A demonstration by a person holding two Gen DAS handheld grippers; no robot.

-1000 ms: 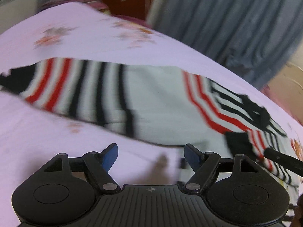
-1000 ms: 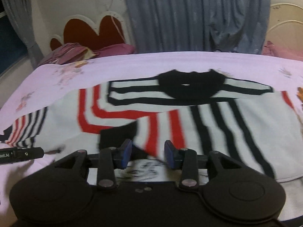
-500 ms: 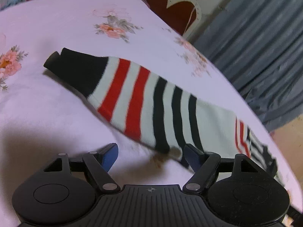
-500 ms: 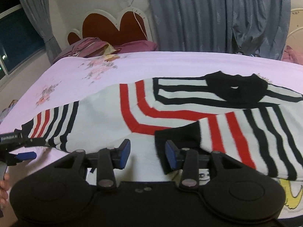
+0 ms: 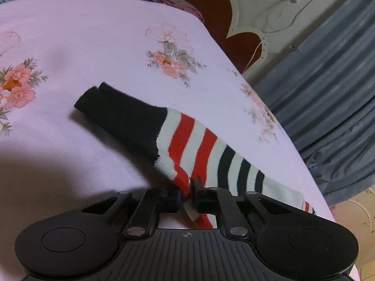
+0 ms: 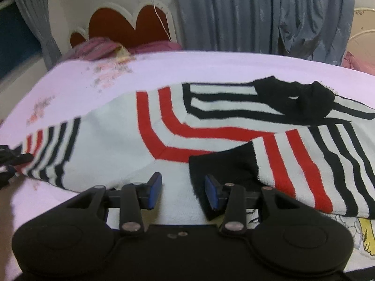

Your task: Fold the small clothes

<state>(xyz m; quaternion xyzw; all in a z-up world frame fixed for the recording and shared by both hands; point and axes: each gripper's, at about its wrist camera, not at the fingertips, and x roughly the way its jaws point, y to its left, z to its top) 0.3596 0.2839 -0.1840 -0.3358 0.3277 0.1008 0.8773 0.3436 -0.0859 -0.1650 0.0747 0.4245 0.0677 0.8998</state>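
A small knitted sweater with white, red and black stripes [image 6: 164,140] lies spread on a pale lilac bedsheet printed with pink flowers [image 5: 117,35], filling the middle of the right wrist view, its black collar [image 6: 302,98] at the upper right. One black-cuffed sleeve [image 6: 269,164] is folded across the body at lower right; the other sleeve [image 5: 187,140] runs diagonally through the centre of the left wrist view, its black cuff toward the upper left. The left gripper [image 5: 187,195] has just clamped its jaws together, and they pinch the red-striped edge of that sleeve at the bottom centre. The right gripper [image 6: 182,193] stands partly open with blue pads [image 6: 155,190] holding nothing, just above the white knit beside the folded cuff. A dark red headboard with a scalloped white edge [image 6: 131,21] and grey-blue curtains [image 6: 257,11] fill the top. No writing can be read.
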